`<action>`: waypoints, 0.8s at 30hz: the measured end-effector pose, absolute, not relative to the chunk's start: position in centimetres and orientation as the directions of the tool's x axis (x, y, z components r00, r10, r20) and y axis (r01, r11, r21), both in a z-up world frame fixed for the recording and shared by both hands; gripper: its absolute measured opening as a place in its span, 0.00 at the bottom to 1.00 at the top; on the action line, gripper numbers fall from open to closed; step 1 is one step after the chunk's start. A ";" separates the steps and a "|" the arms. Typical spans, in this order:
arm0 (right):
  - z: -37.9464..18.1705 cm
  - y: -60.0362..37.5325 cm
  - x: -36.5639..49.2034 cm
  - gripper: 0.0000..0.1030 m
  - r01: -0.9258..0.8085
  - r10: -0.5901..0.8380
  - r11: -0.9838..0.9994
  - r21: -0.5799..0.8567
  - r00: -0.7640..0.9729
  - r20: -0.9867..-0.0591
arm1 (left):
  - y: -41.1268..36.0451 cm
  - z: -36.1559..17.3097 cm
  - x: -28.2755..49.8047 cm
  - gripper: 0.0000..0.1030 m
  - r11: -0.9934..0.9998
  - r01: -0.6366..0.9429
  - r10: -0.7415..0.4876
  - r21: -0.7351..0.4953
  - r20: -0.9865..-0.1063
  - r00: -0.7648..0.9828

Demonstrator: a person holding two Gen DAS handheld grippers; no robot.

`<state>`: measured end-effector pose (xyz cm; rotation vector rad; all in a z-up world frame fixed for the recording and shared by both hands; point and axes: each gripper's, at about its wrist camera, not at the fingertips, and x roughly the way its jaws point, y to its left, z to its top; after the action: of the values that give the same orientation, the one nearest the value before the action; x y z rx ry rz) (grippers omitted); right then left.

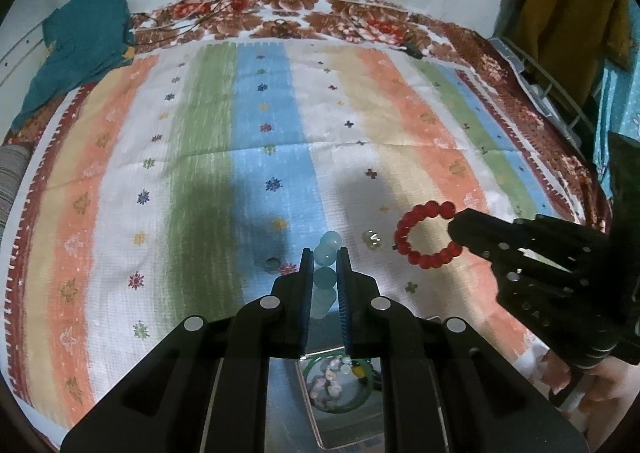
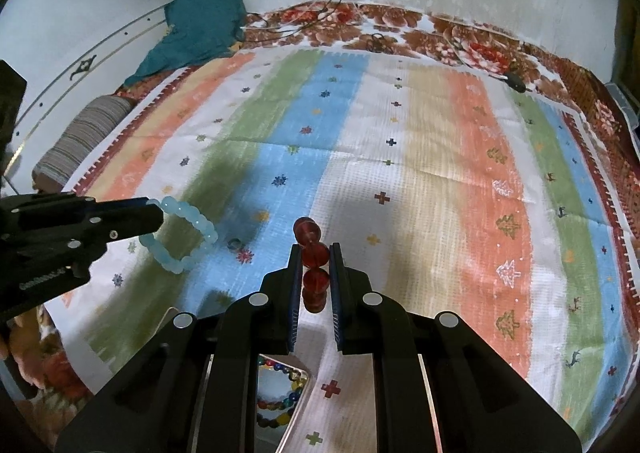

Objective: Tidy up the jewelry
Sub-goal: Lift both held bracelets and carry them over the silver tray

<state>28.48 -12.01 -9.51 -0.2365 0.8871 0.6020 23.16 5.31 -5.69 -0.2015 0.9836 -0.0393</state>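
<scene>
1. Hanging from the left gripper (image 1: 325,265), the pale blue bead bracelet (image 1: 326,271) is pinched edge-on between the two blue pads at lower centre of the left wrist view — a grip on only a few beads, so the rest of the loop dangles free, as the right wrist view shows at its left edge (image 2: 180,237).
2. Clenched the same way, the right gripper (image 2: 316,273) grasps the red bead bracelet (image 2: 312,265) at lower centre of its own view; seen from the left wrist camera the red loop (image 1: 426,235) hangs open at right of centre, held by one side.
3. Both bracelets appear lifted clear of the striped bedspread (image 1: 200,133), probably so each can be carried without dragging.
4. Below each gripper, at the bottom edge, a shiny tray (image 1: 340,441) shows beaded pieces already inside — a likely destination, I judge, for both loops.
5. Two small items remain on the cloth: a pale bead or stud (image 1: 372,240) near the red loop and a dark one (image 1: 272,263) left of the blue pads.
6. Farther off, a teal cloth (image 1: 84,37) lies at upper left.
</scene>
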 end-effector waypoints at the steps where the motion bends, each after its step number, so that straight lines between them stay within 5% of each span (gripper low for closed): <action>1: -9.4 -12.1 28.3 0.14 -0.584 0.396 0.810 0.050 0.483 -0.781 | 5.2 -5.6 23.0 0.11 0.981 -0.055 -0.125 -0.187 -0.820 0.559; 24: -8.1 -13.7 25.4 0.14 -0.602 0.440 0.795 0.066 0.499 -0.747 | 3.6 -3.7 19.5 0.11 0.980 -0.011 -0.151 -0.198 -0.782 0.604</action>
<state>25.42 -13.74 -8.06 -0.2147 0.8364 0.6361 19.47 3.63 -3.69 -0.1904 0.9201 -0.0814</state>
